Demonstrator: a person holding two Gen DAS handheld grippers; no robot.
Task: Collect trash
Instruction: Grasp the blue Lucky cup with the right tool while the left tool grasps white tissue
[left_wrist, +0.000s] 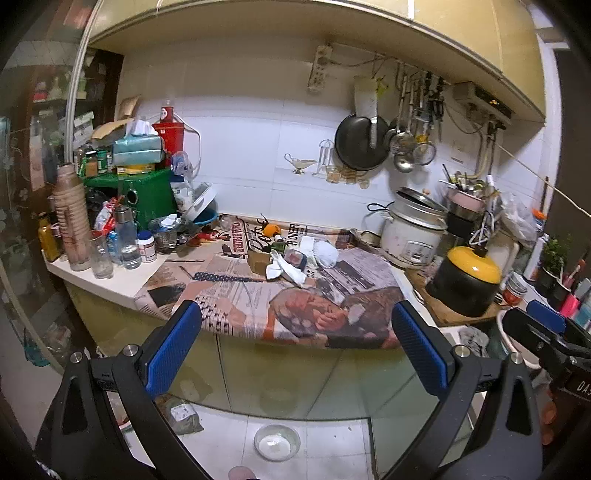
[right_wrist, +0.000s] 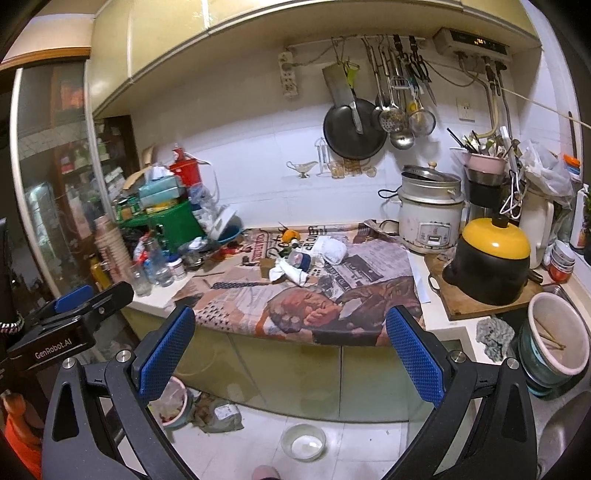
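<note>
On the newspaper-covered counter (left_wrist: 236, 291) lies a heap of trash: crumpled white tissue (left_wrist: 286, 269) (right_wrist: 286, 273), a crushed bottle with a blue cap (left_wrist: 297, 258) (right_wrist: 300, 259), a white wad (left_wrist: 327, 253) (right_wrist: 334, 249), a small brown box (left_wrist: 258, 260) (right_wrist: 266, 266) and an orange peel (left_wrist: 270, 229) (right_wrist: 290, 234). My left gripper (left_wrist: 295, 321) is open and empty, held in front of the counter edge, well short of the heap. My right gripper (right_wrist: 291, 325) is likewise open and empty, at a similar distance. Each gripper shows at the edge of the other's view.
Bottles, glasses (left_wrist: 101, 256) and a green box (left_wrist: 147, 195) crowd the counter's left. A rice cooker (right_wrist: 430, 221) and a black pot with a yellow lid (right_wrist: 489, 258) on a board stand right. On the floor sit a small glass bowl (right_wrist: 303, 441) and a bin with waste (right_wrist: 171, 402).
</note>
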